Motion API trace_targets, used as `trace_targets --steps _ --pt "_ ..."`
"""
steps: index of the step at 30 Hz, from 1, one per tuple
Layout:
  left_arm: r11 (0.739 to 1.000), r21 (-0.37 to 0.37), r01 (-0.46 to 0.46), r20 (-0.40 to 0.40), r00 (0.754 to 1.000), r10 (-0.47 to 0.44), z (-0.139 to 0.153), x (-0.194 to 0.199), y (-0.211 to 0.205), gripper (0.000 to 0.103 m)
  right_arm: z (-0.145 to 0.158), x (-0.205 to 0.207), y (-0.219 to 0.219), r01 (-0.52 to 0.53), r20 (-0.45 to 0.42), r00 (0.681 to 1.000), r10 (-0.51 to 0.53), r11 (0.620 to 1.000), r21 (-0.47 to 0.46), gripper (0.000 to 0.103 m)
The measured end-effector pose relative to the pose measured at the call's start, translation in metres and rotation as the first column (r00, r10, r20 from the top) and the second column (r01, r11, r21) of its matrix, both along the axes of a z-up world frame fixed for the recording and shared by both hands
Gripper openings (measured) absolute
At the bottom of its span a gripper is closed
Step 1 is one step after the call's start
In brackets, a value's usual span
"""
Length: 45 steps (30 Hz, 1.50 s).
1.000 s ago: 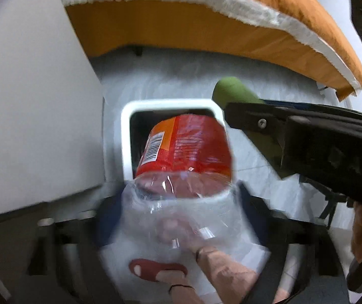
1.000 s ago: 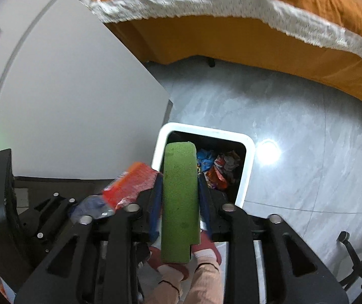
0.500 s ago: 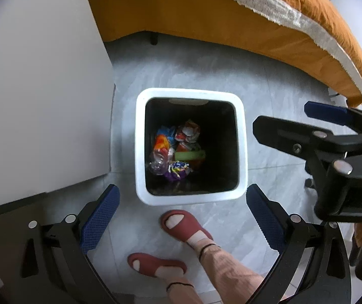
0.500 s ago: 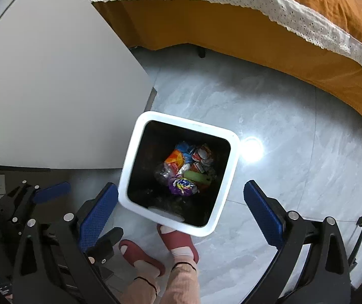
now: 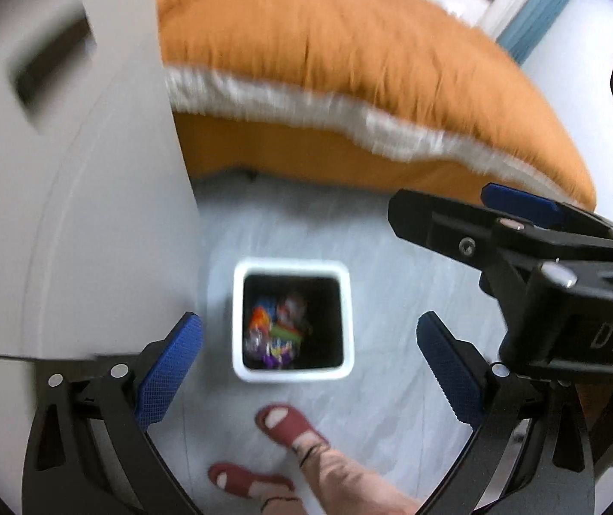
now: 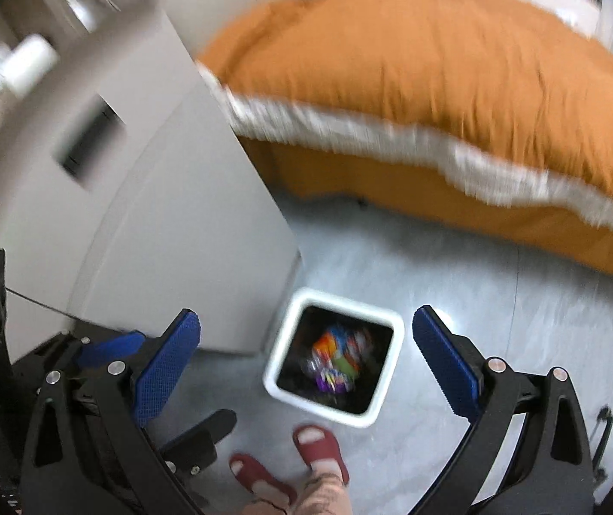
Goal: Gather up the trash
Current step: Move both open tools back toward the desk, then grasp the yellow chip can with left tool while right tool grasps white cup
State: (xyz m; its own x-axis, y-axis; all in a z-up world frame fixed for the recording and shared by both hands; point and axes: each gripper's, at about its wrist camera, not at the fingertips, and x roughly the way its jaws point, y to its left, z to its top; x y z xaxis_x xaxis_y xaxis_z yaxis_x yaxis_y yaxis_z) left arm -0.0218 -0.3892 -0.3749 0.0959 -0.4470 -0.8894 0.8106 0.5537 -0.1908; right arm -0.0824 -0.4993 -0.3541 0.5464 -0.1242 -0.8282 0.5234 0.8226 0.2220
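Down on the pale grey floor stood the square white bin [image 5: 292,371], below both grippers and between their open jaws in each view. Bright trash [image 5: 274,334] lay in a heap at its dark bottom (blurred, so single pieces were hard to tell).

The left gripper [image 5: 306,365] had its blue pads wide apart with nothing in them. The right gripper [image 6: 306,369] had just been opening and now gaped as wide as it goes, empty too.

Neither gripper looked much nearer the bin; it lay straight under both. So no more trash was in hand, and the next piece probably had to come from elsewhere.

At the far side was an orange bed cover [image 6: 435,68] with a white fringe. The person's red sandals [image 6: 319,450] stood just near the bin.
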Motion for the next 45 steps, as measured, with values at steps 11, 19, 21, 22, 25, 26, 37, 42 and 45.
trace_targets --steps 11,19,21,22,25,26,37,42,45 --pt "0.951 -0.235 -0.199 0.196 0.949 0.247 0.167 0.036 0.081 0.098 0.153 0.04 0.049 -0.161 0.279 0.941 0.192 0.978 -0.131 0.099" --pt "0.903 -0.272 -0.331 0.347 0.842 0.413 0.225 0.083 0.167 0.098 0.205 0.114 0.127 -0.392 0.334 0.829 0.449 0.892 -0.227 0.099" --pt "0.891 -0.272 -0.364 0.37 0.815 0.446 0.237 0.096 0.191 0.098 0.211 0.129 0.143 -0.431 0.335 0.804 0.491 0.87 -0.241 0.099" --pt "0.885 -0.268 -0.38 0.392 0.797 0.46 0.242 0.101 0.204 0.098 0.214 0.138 0.153 -0.452 0.337 0.788 0.516 0.856 -0.252 0.099" --pt "0.878 -0.25 -0.408 0.444 0.757 0.479 0.251 0.121 0.239 0.098 0.218 0.163 0.185 -0.516 0.316 0.747 0.585 0.81 -0.279 0.099" --pt "0.876 -0.242 -0.416 0.458 0.747 0.482 0.253 0.127 0.248 0.098 0.219 0.173 0.195 -0.535 0.31 0.733 0.605 0.795 -0.287 0.099" --pt "0.883 -0.136 -0.45 0.487 0.746 0.455 0.242 0.203 0.317 0.098 0.19 0.258 0.271 -0.657 0.234 0.649 0.724 0.688 -0.308 0.099" --pt "0.913 -0.085 -0.4 0.516 0.766 0.384 0.232 0.235 0.325 0.098 0.171 0.295 0.287 -0.681 0.178 0.653 0.736 0.673 -0.288 0.099" --pt "0.923 -0.057 -0.38 0.509 0.784 0.355 0.224 0.256 0.33 0.098 0.16 0.313 0.298 -0.714 0.112 0.636 0.764 0.637 -0.291 0.099"
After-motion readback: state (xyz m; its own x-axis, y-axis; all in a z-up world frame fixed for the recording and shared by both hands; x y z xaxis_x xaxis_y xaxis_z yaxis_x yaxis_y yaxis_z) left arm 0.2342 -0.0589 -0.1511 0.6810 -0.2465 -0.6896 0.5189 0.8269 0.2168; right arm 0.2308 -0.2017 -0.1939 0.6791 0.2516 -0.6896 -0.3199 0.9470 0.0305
